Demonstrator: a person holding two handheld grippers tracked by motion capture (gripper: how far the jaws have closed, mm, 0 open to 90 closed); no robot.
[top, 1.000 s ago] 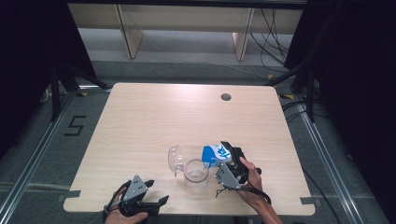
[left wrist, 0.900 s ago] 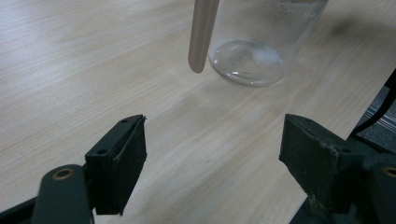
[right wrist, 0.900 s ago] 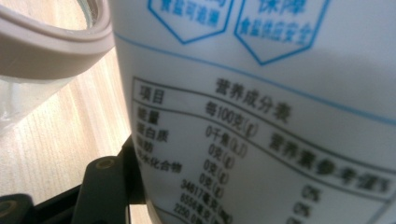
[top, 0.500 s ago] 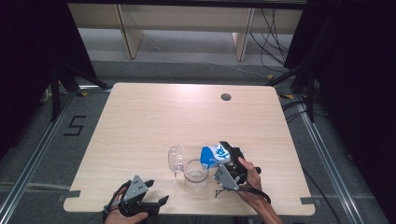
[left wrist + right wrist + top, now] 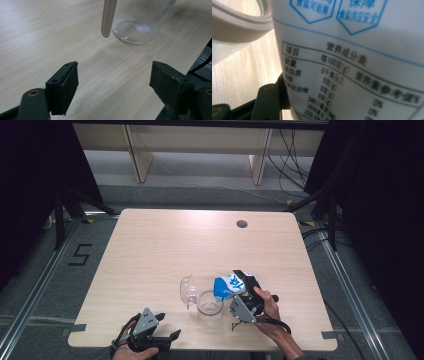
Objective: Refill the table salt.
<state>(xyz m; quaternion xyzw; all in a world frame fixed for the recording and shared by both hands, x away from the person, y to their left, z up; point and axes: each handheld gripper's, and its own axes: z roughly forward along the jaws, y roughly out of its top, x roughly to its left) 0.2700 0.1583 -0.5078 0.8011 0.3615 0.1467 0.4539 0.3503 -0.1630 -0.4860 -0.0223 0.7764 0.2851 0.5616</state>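
Note:
A clear glass jar [image 5: 209, 304] stands near the table's front edge, its hinged lid [image 5: 187, 290] swung open to the left. My right gripper [image 5: 239, 286] is shut on a blue-and-white bag [image 5: 228, 285], tilted with its end over the jar's mouth. In the right gripper view the bag [image 5: 352, 57] shows its printed label close up, with the jar's rim [image 5: 239, 21] at the upper left. My left gripper [image 5: 165, 336] rests open at the front left. In its own view the jar's base [image 5: 132, 31] and the lid's edge [image 5: 108, 17] lie ahead of the spread jaws.
The wooden table [image 5: 165, 245] has a round cable hole [image 5: 242, 224] at the back right. Shelving stands beyond the far edge. Tape marks sit at the front corners.
The right gripper has tipped the bag further down and to the left, toward the jar's mouth. The left gripper has stayed where it was.

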